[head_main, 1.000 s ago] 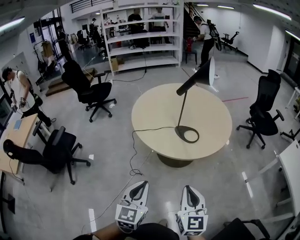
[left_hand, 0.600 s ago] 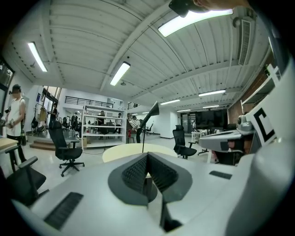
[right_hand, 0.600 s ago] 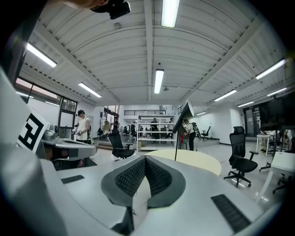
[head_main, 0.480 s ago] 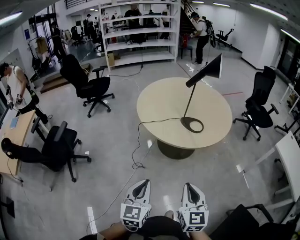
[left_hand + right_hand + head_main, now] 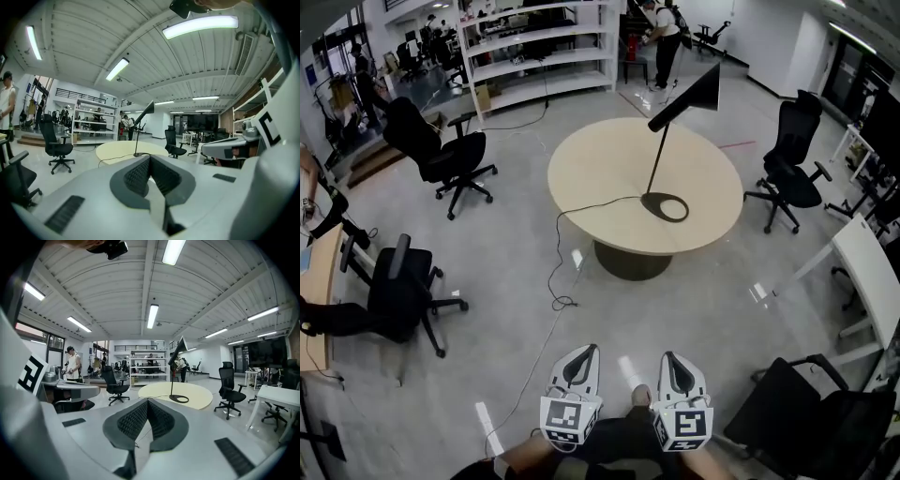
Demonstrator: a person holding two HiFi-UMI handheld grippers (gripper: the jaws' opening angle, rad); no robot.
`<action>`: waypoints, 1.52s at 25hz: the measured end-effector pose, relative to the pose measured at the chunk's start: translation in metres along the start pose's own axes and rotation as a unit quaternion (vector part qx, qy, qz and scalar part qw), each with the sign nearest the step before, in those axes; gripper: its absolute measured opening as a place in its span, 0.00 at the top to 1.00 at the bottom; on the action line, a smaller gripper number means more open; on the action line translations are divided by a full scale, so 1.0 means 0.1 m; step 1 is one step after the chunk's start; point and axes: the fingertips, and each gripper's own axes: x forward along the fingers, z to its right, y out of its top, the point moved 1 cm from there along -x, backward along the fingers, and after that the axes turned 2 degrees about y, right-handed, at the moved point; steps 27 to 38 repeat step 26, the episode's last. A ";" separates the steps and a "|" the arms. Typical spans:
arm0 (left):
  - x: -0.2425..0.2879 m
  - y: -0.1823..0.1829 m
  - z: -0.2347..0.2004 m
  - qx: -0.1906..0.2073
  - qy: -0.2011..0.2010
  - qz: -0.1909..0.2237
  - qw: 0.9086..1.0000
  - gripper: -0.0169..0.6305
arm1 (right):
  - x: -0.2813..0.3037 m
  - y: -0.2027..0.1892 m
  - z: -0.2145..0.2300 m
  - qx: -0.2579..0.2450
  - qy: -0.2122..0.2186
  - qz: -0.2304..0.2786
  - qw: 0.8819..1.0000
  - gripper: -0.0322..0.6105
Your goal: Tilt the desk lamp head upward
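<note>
A black desk lamp [image 5: 659,159] stands on a round beige table [image 5: 600,173] across the room, its ring base [image 5: 665,207] near the table's right side and its cone head [image 5: 692,97] angled down to the left. The lamp [image 5: 140,122] shows small in the left gripper view and the lamp [image 5: 176,376] also in the right gripper view. My left gripper [image 5: 579,361] and right gripper [image 5: 673,367] are held low near my body, far from the table, both shut with nothing between the pads.
A black cable [image 5: 562,253] runs from the lamp over the table edge to the floor. Office chairs [image 5: 441,155] [image 5: 398,295] stand left, another chair [image 5: 787,173] right of the table. A white desk [image 5: 862,272] is at right, shelving [image 5: 539,47] and people at the back.
My view has moved closer to the table and turned; the table and lamp now sit higher and more centred. The grippers stay shut and low.
</note>
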 end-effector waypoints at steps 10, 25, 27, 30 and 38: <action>-0.14 0.06 0.10 0.000 -0.011 0.008 1.000 0.90 | -0.10 0.04 -0.07 -0.006 0.002 0.004 1.000 0.93; 0.03 0.14 0.23 0.005 0.005 0.017 1.000 0.90 | -0.03 0.11 0.17 -0.006 0.016 0.015 1.000 0.93; 0.05 0.14 0.26 0.005 0.005 0.016 1.000 0.90 | -0.04 0.11 0.20 -0.005 0.016 0.014 1.000 0.93; 0.05 0.14 0.26 0.005 0.005 0.016 1.000 0.90 | -0.04 0.11 0.20 -0.005 0.016 0.014 1.000 0.93; 0.05 0.14 0.26 0.005 0.005 0.016 1.000 0.90 | -0.04 0.11 0.20 -0.005 0.016 0.014 1.000 0.93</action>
